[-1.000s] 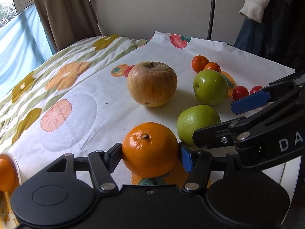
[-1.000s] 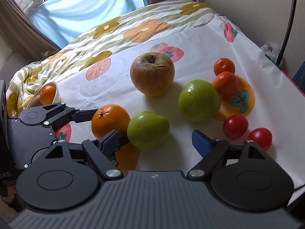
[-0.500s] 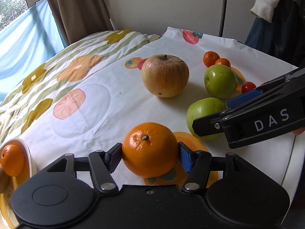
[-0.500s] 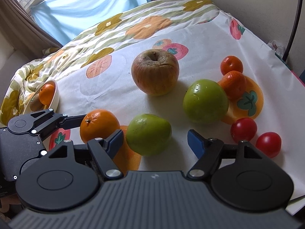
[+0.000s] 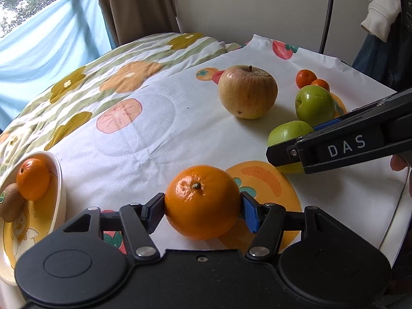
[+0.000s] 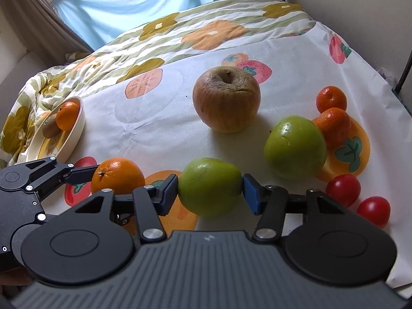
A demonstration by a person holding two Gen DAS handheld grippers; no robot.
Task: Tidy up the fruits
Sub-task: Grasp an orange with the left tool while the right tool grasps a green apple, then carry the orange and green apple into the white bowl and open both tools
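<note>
Gripping an orange (image 5: 202, 202), the left tongs (image 5: 202, 212) sit at nine o'clock of the right tongs (image 6: 209, 190), now closing around a green apple (image 6: 209, 186).

Orange (image 5: 202, 202) and green apple (image 6: 209, 186) sit upright, side by side.

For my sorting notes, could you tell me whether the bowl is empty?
Not empty: the bowl holds a small orange and a kiwi.
</note>
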